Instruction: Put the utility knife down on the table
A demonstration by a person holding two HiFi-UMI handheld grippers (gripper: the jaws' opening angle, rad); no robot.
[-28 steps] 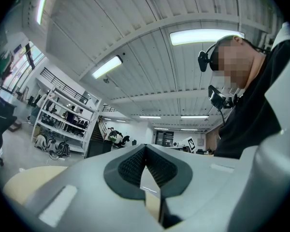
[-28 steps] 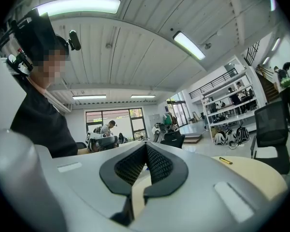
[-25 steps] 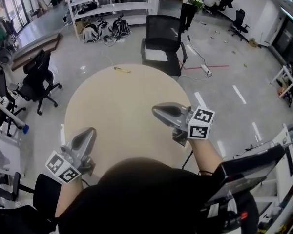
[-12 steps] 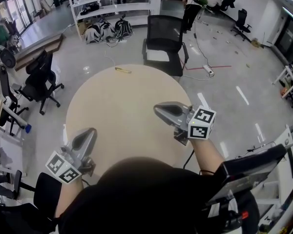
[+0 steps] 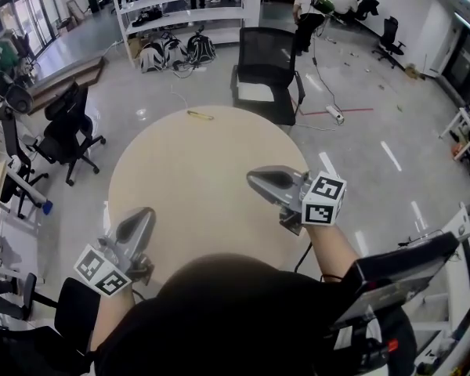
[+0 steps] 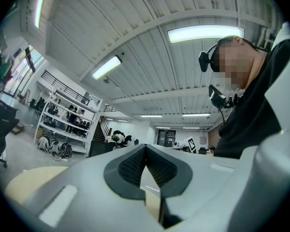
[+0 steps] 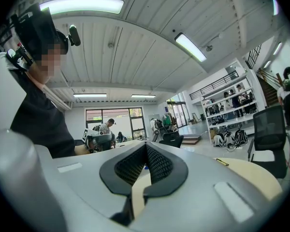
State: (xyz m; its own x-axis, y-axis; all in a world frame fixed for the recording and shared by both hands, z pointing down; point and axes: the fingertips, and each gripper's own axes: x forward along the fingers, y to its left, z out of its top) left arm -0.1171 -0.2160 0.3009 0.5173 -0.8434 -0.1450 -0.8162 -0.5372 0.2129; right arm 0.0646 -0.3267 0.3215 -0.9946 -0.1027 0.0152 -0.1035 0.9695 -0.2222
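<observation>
While the utility knife is lying flat near the far rim of the round table, well apart from both grippers, we are holding the two grippers over the near edge, close to our body. We are judging the set-down step as already done: the small yellow tool is resting on the tabletop with nothing touching it. In the right gripper view the knife is showing as a thin yellow sliver near the table's edge, in front of the black office chair. We are taking it for the knife from its colour and slim shape alone, since it is too small to show any detail.

We are carrying the left gripper with its jaws closed together, the ribbed pads meeting at their tips. Nothing is sitting between them, and only the pale tabletop is showing through the little gap behind the tips. We are holding the right gripper the same way, jaws fully together and empty, pointing leftward across the table.

As we are reading it, the knife is calling for no further move. We are expecting only to hold both grippers clear of the table's far side, so that nothing is nudging the knife, and to bring them to rest.
</observation>
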